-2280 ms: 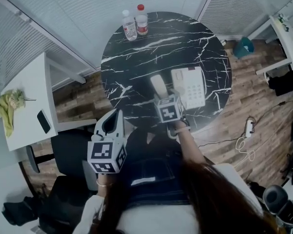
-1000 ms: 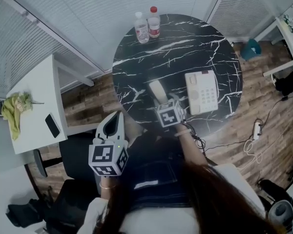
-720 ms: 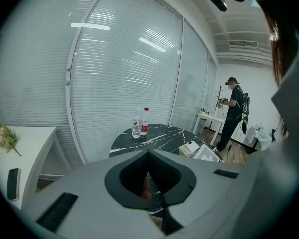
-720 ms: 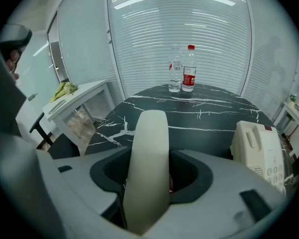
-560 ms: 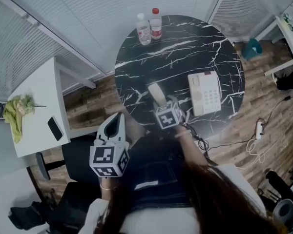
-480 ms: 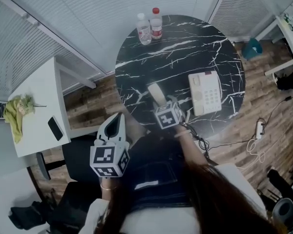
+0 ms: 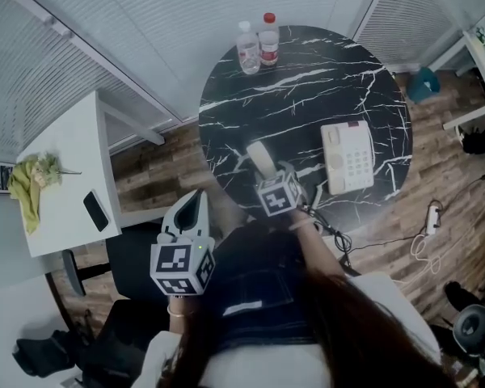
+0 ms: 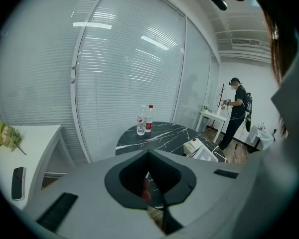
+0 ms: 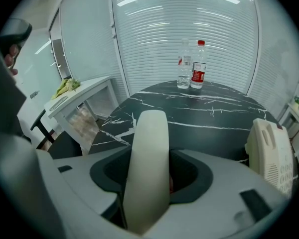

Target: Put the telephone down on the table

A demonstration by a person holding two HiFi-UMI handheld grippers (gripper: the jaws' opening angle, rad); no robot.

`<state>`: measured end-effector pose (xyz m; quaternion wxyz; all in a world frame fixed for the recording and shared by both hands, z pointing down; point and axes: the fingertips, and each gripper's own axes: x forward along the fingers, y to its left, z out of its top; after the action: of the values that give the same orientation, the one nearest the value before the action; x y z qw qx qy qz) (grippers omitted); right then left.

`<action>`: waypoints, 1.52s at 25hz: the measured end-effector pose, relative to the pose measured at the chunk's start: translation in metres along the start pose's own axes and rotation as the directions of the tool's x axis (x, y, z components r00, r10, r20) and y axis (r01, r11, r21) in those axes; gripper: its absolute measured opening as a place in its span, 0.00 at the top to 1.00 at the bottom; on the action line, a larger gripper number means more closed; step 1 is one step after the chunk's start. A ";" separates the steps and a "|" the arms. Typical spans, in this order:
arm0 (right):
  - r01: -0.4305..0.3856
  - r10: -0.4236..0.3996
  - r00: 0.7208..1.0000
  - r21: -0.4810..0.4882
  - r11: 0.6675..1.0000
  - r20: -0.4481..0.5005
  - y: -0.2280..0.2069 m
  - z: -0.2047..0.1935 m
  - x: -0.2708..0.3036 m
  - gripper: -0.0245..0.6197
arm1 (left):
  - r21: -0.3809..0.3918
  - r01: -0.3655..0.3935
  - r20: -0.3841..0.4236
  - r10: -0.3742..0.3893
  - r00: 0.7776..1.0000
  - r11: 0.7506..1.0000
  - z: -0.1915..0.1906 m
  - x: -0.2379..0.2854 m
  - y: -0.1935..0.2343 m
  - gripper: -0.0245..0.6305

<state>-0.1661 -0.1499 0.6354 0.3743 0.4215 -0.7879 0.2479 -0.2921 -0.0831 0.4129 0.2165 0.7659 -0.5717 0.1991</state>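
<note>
My right gripper (image 7: 270, 176) is shut on the white telephone handset (image 7: 260, 158), which hangs over the near left part of the round black marble table (image 7: 307, 71). In the right gripper view the handset (image 9: 149, 153) stands up between the jaws. The white telephone base (image 7: 347, 156) lies on the table's right side, apart from the handset, and shows at the right edge of that view as the base (image 9: 269, 146). A dark coiled cord (image 7: 325, 226) trails off the table's near edge. My left gripper (image 7: 191, 207) is shut and empty, off the table to the left.
Two water bottles (image 7: 257, 42) stand at the table's far edge. A white side table (image 7: 65, 168) at the left holds a green cloth (image 7: 28, 183) and a black phone (image 7: 96, 210). A power strip (image 7: 431, 217) lies on the floor. A person (image 8: 236, 111) stands far off.
The right gripper carried the handset left, away from the base it was beside. Over the last second only the head view shifted; the left gripper stays put.
</note>
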 end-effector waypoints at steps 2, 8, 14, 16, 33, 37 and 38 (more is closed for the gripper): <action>0.004 -0.004 1.000 -0.007 1.000 0.001 0.001 0.001 0.002 0.61 | -0.001 -0.001 -0.001 0.001 1.000 1.000 0.000 0.000 0.003 0.96; 0.007 -0.007 1.000 -0.010 1.000 -0.014 0.006 0.001 0.006 0.61 | 0.004 -0.001 -0.005 0.001 1.000 1.000 -0.001 0.000 0.009 0.96; 0.004 -0.005 1.000 -0.015 1.000 -0.022 0.012 0.001 0.010 0.61 | 0.004 0.000 -0.005 0.000 1.000 1.000 -0.001 0.000 0.014 0.96; 0.006 -0.007 1.000 -0.015 1.000 -0.026 0.013 0.001 0.011 0.61 | 0.006 0.000 -0.008 0.000 1.000 1.000 -0.001 0.000 0.015 0.96; 0.052 -0.053 0.998 -0.064 0.997 -0.027 0.014 -0.007 0.017 0.61 | 0.015 0.028 -0.003 -0.028 1.000 1.000 -0.002 0.000 0.019 0.96; 0.057 -0.059 0.998 -0.067 0.996 -0.024 0.014 -0.006 0.016 0.61 | 0.019 0.041 -0.004 -0.041 0.999 0.999 -0.003 0.000 0.020 0.96; 0.058 -0.060 0.998 -0.069 0.996 -0.024 0.015 -0.006 0.016 0.61 | 0.021 0.047 -0.003 -0.047 0.999 0.999 -0.003 0.000 0.020 0.96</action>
<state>-0.1821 -0.1453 0.6505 0.4058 0.4282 -0.7782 0.2154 -0.3113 -0.0867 0.4174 0.2139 0.7810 -0.5513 0.2008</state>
